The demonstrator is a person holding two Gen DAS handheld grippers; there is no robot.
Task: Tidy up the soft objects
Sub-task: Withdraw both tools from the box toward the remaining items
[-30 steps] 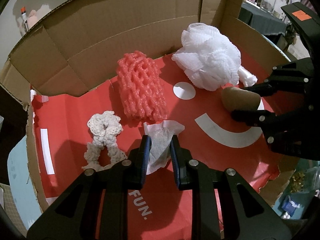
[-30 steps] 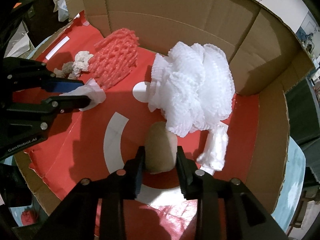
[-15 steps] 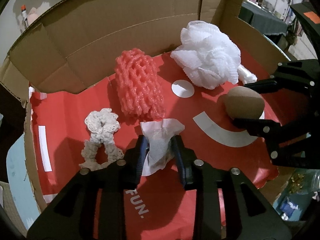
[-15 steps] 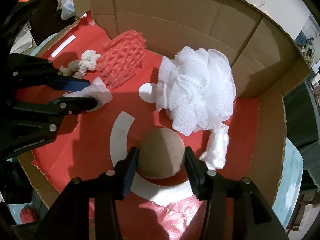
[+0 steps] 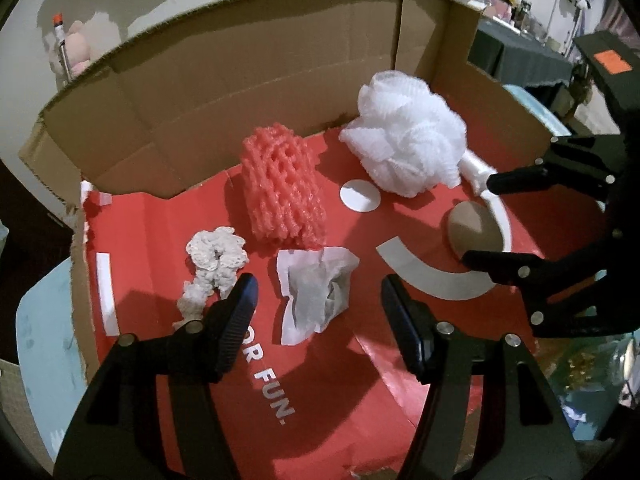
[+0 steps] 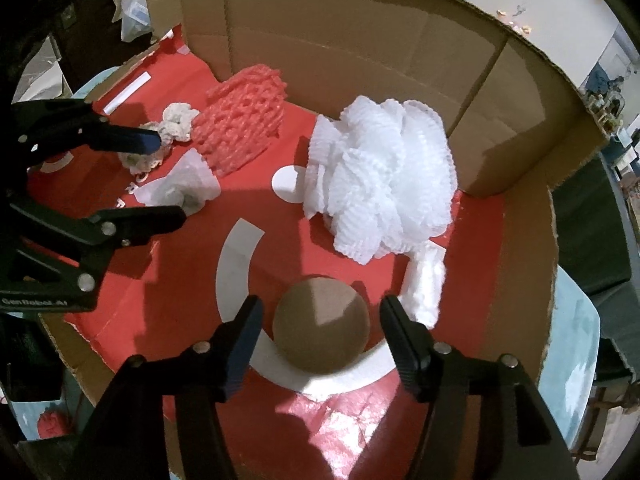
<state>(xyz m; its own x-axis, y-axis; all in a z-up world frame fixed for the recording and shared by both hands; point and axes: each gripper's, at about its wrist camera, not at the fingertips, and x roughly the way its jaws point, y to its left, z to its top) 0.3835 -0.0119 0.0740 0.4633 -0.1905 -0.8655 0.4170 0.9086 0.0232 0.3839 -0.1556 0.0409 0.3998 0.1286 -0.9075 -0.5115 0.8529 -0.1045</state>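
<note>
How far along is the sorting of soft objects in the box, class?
Done: five soft items lie on the red box floor: white scrunchie, pink foam net, tissue wad, white bath pouf, brown sponge. In hand: nothing; left gripper and right gripper are open around tissue and sponge. Left: apparently nothing inside.

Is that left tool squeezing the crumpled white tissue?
No, open. The left tool has its fingers spread, with gaps beside the tissue lying on the red sheet.

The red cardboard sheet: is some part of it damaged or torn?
Yes. The red cardboard sheet has ragged, torn edges: along its left side in the left wrist view and along the near-left edge in the right wrist view. The soft objects look undamaged.
</note>
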